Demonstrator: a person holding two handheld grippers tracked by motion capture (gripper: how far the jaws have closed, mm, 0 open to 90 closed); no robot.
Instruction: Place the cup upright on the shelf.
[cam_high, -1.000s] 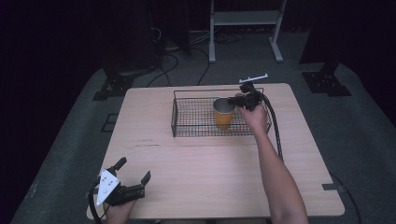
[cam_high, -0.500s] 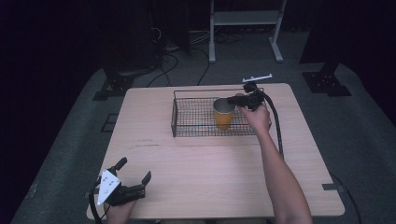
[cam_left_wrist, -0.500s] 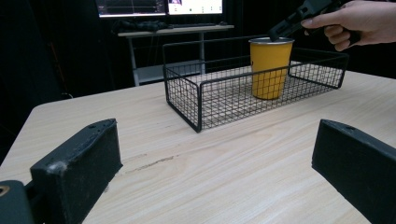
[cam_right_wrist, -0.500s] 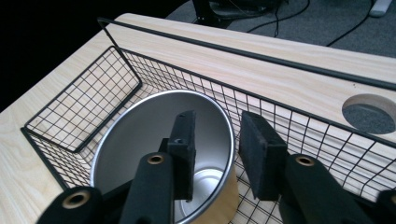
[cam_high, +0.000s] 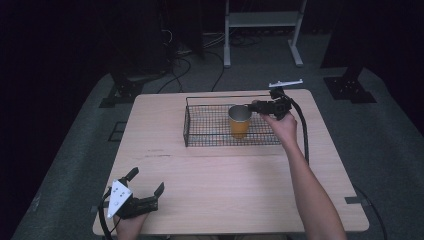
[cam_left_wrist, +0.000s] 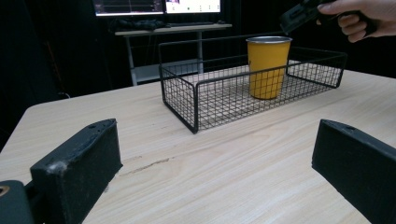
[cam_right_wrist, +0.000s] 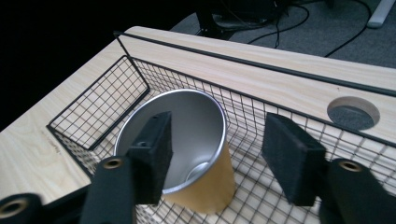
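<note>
Left tool (cam_high: 145, 196): idle at the near tabletop (cam_high: 225, 190) edge, well short of the basket (cam_high: 210, 142), jaws wide, empty.
Right tool (cam_high: 254, 106): jaws have just been opening off the cup (cam_high: 239, 121) and now stand apart above its rim, holding nothing.
Cup: upright inside the basket, right of middle; likely placed.
Room: basket walls close around; free above.

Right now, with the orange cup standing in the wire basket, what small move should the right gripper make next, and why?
Probably lift the right gripper up and back, away from the orange cup. The cup stands upright inside the wire basket, and the gripper's fingers have just been opening: one hangs over the cup's mouth, one outside the rim, neither pressing it. The placing looks done, so a clean retreat avoids tipping it.
</note>
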